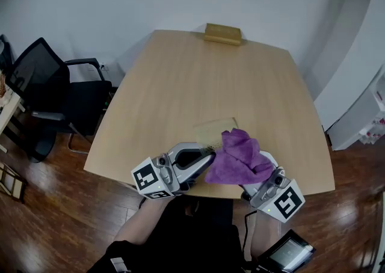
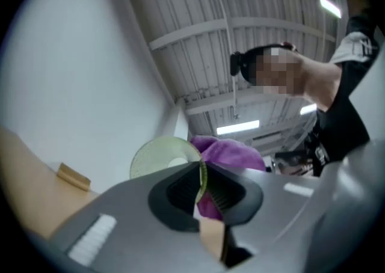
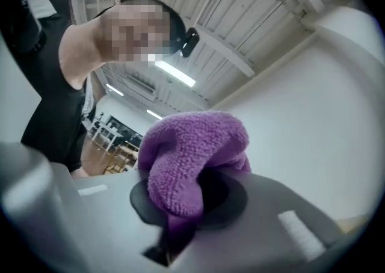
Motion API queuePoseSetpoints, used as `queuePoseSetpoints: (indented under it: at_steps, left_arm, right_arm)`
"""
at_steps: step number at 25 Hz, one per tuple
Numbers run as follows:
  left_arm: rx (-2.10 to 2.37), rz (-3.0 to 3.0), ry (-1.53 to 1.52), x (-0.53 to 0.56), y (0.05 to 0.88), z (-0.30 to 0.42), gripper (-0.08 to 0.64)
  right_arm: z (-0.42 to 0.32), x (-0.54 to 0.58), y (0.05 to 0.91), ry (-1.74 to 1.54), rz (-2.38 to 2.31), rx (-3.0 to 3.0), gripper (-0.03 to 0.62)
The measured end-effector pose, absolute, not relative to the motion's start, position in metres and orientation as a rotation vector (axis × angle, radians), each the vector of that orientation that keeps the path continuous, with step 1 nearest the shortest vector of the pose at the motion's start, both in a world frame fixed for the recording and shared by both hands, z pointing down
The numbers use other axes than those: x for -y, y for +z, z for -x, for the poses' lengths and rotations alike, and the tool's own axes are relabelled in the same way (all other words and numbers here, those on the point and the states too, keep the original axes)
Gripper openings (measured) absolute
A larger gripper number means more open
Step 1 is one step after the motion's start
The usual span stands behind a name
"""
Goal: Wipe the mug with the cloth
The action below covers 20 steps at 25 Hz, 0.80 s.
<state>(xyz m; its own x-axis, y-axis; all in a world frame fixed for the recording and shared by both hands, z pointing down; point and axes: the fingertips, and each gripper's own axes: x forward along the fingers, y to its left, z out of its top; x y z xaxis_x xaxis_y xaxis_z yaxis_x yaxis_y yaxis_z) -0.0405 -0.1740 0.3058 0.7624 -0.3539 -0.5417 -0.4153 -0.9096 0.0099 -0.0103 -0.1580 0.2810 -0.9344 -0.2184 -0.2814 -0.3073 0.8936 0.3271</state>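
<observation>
Both were loaded: left hand-held gripper (image 2: 201,186) clamped the mug (image 2: 157,155), right hand-held gripper (image 3: 186,201) clenched the cloth (image 3: 194,144); wiping seemed unfinished.

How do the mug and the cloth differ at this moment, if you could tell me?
The mug is pale yellow-green and see-through; the cloth is purple and opaque. The mug is rigid, pinched by its thin wall in the left gripper; the cloth is soft, bunched between the jaws of the right gripper. Both are gripped, close together, over the near edge of the table.
</observation>
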Motion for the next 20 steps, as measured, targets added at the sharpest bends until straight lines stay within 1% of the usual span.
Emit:
queuePoseSetpoints:
  at_steps: [3, 6, 12, 15, 18, 20]
  left_arm:
    - [-0.688, 2.752, 0.591, 0.176, 0.324, 0.035, 0.041]
    - [-0.711, 2.679, 0.451, 0.174, 0.332, 0.026, 0.041]
    - [-0.751, 2.479, 0.156, 0.173, 0.347, 0.011, 0.044]
    - [-0.765, 2.390, 0.083, 0.173, 0.353, 0.008, 0.046]
    - [-0.788, 2.308, -0.004, 0.175, 0.359, 0.008, 0.048]
    - [-0.813, 2.258, -0.039, 0.176, 0.360, 0.010, 0.041]
  right_arm:
    - [-0.023, 0.184, 0.244, 0.580, 0.637, -2.682, 0.026]
    - [-0.034, 0.197, 0.237, 0.555, 0.757, -2.682, 0.026]
    - [0.014, 0.193, 0.279, 0.560, 0.743, -2.897, 0.026]
    - [0.038, 0.171, 0.283, 0.540, 0.675, -2.959, 0.026]
    - [0.059, 0.144, 0.296, 0.614, 0.550, -3.065, 0.026]
    - [0.057, 0.134, 0.305, 0.605, 0.485, -3.131, 0.026]
